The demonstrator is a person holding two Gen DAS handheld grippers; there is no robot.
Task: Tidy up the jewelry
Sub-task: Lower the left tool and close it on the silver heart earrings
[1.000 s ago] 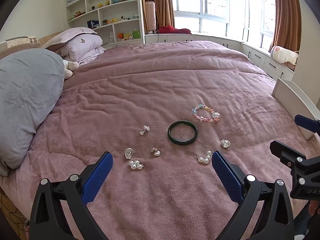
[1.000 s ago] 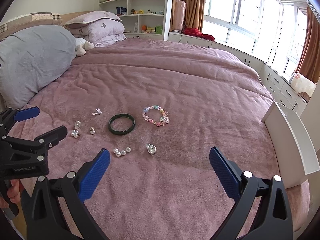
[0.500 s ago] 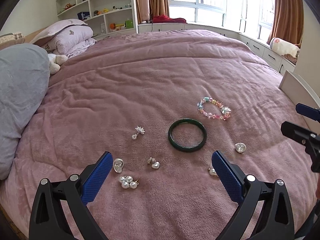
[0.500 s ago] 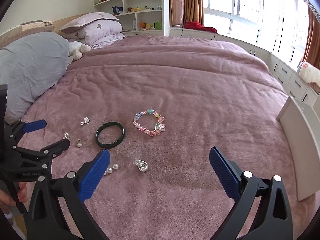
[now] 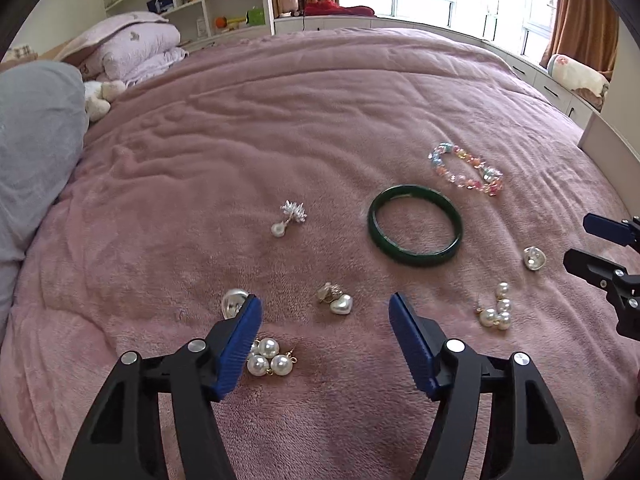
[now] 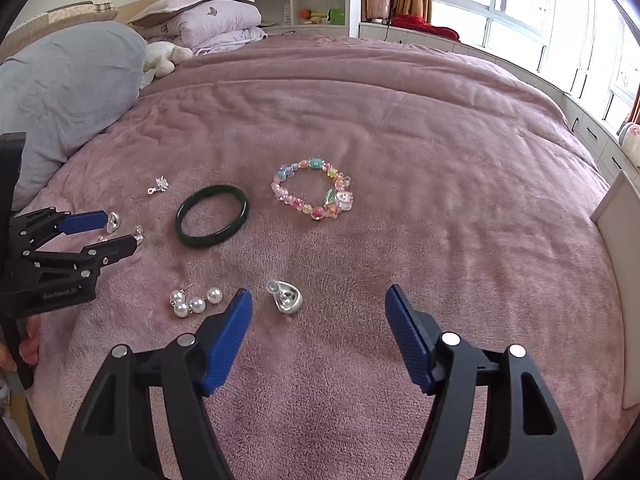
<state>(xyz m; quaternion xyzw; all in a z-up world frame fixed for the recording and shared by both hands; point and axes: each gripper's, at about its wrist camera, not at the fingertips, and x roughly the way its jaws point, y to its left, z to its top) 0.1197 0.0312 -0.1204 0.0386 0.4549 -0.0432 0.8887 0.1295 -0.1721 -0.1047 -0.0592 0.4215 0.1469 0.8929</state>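
Jewelry lies loose on a pink blanket. My left gripper (image 5: pixel 325 322) is open and empty, low over a heart earring (image 5: pixel 335 299). A silver teardrop earring (image 5: pixel 233 303) and a pearl cluster (image 5: pixel 268 357) lie by its left finger. A green bangle (image 5: pixel 415 225), a bead bracelet (image 5: pixel 466 173), a silver star earring (image 5: pixel 291 217) and a second pearl cluster (image 5: pixel 496 312) lie beyond. My right gripper (image 6: pixel 318 314) is open and empty, just behind a silver teardrop earring (image 6: pixel 286 297), with pearls (image 6: pixel 194 301) to its left.
A grey pillow (image 6: pixel 60 92) lies at the left. A white board (image 6: pixel 618 280) stands at the bed's right edge. Folded quilts (image 6: pixel 212 20) and shelves stand at the far end. The left gripper shows in the right wrist view (image 6: pixel 108 232).
Both grippers have moved forward and down toward the jewelry, which now looks larger. Their jaws have narrowed somewhat but stay open. Nothing was picked up.
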